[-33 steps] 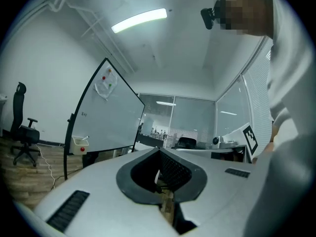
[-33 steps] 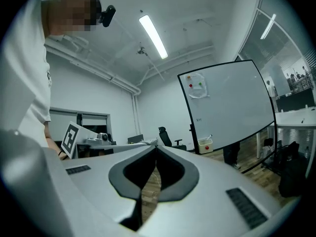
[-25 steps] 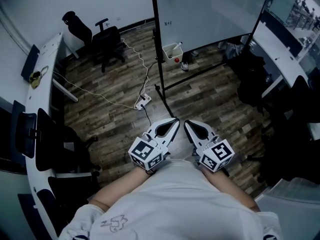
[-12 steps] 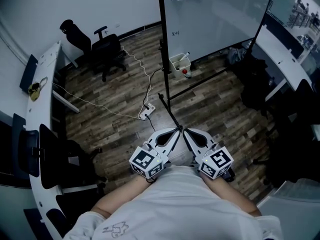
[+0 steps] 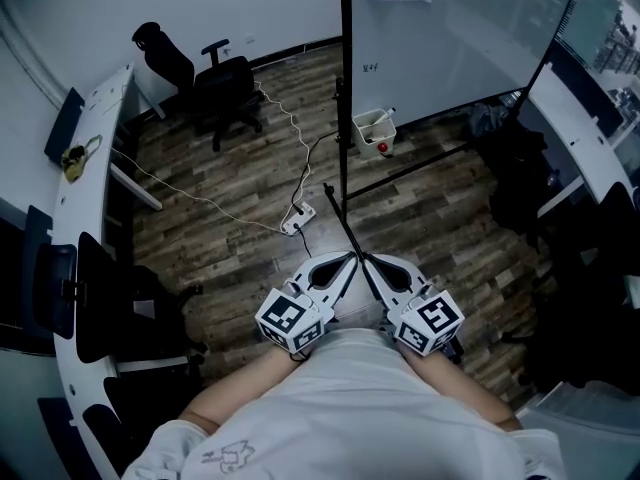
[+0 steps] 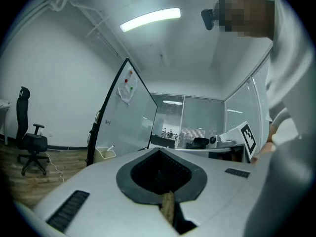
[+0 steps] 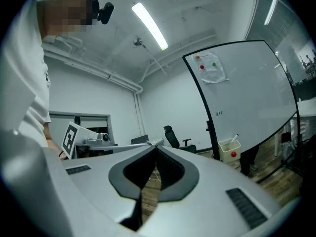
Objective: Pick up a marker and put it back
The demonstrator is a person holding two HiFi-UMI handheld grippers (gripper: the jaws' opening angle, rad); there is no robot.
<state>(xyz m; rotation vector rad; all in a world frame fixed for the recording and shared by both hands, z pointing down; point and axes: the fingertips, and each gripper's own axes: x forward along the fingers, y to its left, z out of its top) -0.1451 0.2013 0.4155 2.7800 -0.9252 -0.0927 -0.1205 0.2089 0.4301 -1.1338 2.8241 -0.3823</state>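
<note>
Dim head view, bright ceiling tube, fisheye edges

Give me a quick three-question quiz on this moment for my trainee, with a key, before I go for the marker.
1. True or false: the left gripper is holding a marker.
2. Where is the small white bin with the marker in it? A) on the curved desk. B) by the foot of the whiteboard. C) on the office chair.
3. Fill in: the right gripper has its jaws ____ with nothing between them.

Key: 1 false, its jaws are together and empty; 2 B; 3 shut.
</note>
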